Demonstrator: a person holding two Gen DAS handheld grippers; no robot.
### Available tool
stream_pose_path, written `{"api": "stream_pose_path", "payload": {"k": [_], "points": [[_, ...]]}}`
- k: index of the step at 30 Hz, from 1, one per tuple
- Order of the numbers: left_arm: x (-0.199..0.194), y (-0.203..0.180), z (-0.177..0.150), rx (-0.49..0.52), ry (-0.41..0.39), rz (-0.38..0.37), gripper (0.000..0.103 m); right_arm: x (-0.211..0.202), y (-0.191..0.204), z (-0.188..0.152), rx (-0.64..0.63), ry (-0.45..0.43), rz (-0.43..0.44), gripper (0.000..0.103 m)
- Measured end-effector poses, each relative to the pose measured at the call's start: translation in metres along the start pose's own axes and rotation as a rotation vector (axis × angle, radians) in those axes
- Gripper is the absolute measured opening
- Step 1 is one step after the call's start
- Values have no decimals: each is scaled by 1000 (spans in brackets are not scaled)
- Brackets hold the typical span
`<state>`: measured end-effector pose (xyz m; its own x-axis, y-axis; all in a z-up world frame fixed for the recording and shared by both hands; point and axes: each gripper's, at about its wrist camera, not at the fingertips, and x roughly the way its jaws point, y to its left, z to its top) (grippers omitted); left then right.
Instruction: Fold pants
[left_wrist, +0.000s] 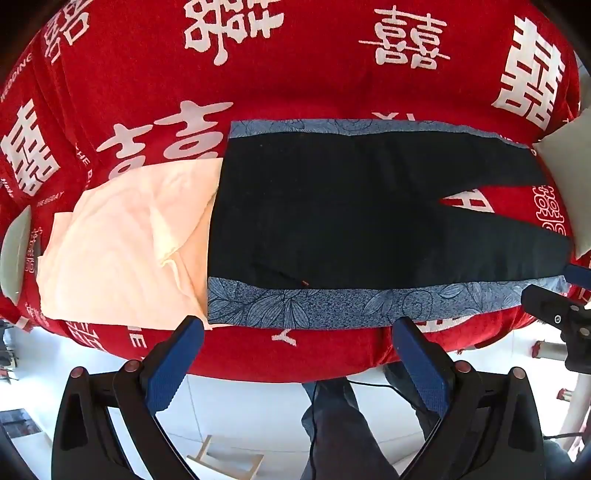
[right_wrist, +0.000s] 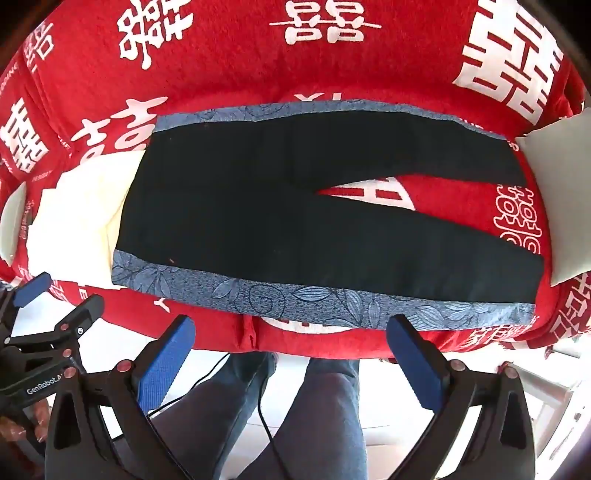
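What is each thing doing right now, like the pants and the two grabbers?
Pants: spread flat, unfolded, legs apart.
Left gripper: open, empty, above the table's near edge.
Right gripper: open, empty, above the near edge.
Cream cloth: rumpled, lying beside the pants' waist end.
Red tablecloth: spread over the table.

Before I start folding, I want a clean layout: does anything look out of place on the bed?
The black pants lie flat, legs spread in a V. Only oddity: their waist end overlaps a rumpled cream cloth, which could get caught in the fold. Both grippers are open and empty.
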<state>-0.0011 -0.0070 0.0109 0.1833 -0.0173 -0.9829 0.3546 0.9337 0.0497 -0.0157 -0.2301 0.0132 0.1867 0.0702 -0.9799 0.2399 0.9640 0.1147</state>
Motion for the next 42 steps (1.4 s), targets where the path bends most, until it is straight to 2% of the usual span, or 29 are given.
{"api": "stream_pose_path", "payload": {"k": [19, 42], "points": [[-7, 3, 0, 18, -32, 37, 102, -9, 2, 6, -3, -39, -21, 103], [-5, 1, 3, 17, -27, 44, 102, -6, 1, 10, -6, -26, -42, 103]]}}
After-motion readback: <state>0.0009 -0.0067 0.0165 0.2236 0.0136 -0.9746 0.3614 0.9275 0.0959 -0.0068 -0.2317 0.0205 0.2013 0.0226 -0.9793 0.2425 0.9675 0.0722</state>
